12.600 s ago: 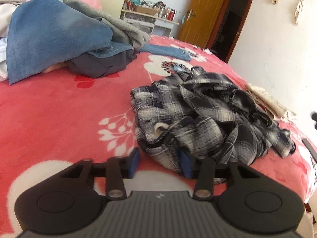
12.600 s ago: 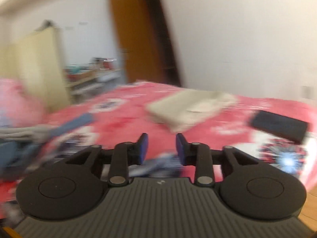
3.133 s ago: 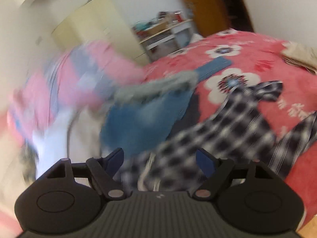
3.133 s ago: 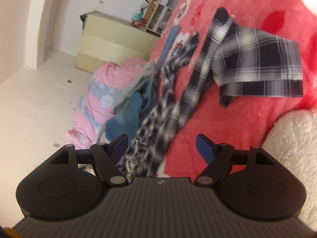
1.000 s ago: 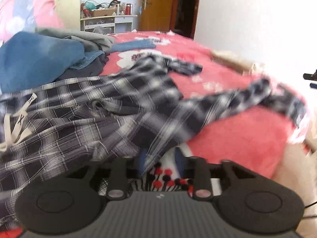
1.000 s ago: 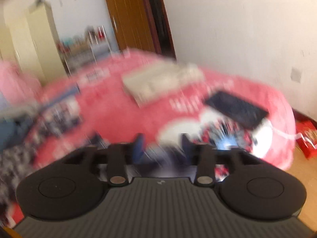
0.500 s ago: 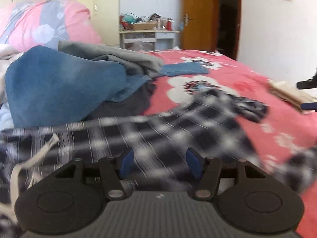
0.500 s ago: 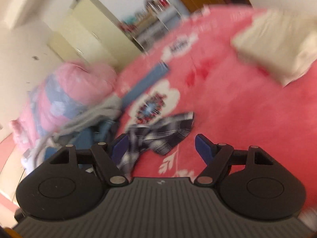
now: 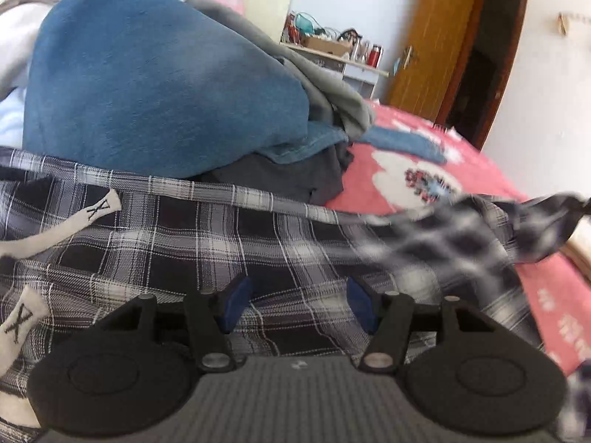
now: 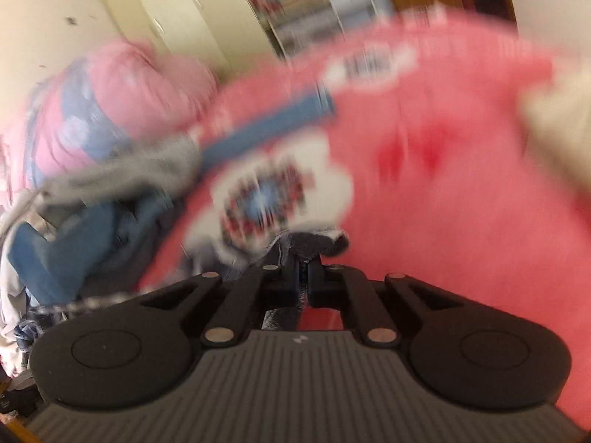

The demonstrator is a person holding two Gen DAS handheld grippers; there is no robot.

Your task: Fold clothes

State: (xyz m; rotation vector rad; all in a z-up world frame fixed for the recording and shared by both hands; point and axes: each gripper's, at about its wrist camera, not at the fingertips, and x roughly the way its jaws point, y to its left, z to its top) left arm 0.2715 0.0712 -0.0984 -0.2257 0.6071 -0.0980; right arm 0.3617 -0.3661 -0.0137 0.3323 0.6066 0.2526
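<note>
The black-and-white plaid cotton trousers lie spread across the red flowered fleece blanket, just in front of the heap of blue denim and grey clothes, long axis running sideways. The left gripper hovers above their middle, jaws wide apart and empty. The right gripper is pinched tight on a plaid end, far from the heap.

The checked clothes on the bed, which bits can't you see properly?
- Plaid garment, left wrist view: its far right end is smeared by motion; the bottom edge and left hand-held gripper hide its near part.
- Right wrist view: all blurred; only a scrap shows in the right hand-held gripper.
</note>
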